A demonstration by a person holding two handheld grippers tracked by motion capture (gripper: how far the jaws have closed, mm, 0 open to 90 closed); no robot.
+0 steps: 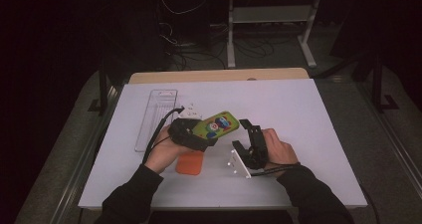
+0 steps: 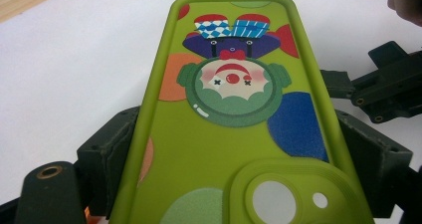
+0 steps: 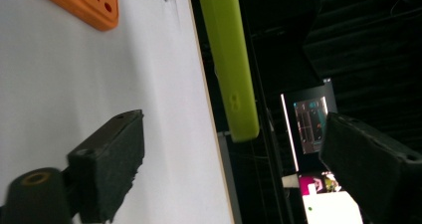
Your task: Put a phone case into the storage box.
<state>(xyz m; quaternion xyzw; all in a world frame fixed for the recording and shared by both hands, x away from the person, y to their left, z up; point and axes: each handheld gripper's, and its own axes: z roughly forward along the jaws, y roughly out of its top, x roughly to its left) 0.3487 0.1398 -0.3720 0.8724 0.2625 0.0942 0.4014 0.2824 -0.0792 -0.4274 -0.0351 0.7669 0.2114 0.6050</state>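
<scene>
A green phone case (image 1: 218,124) printed with a clown face is held just above the white table, its camera cut-out end toward my left gripper (image 1: 191,134). In the left gripper view the case (image 2: 234,109) lies across both black jaws, and my left gripper (image 2: 239,157) is shut on its sides. My right gripper (image 1: 240,133) stands open just right of the case's free end. In the right gripper view the case (image 3: 231,59) shows edge-on ahead of my right gripper (image 3: 241,169), with nothing between the pads.
An orange phone case (image 1: 190,163) lies flat under my left hand, also seen as the orange case (image 3: 84,0) in the right gripper view. A clear plastic package (image 1: 157,117) lies at the left of the white table (image 1: 308,134). A small white item (image 1: 191,111) sits behind the left gripper.
</scene>
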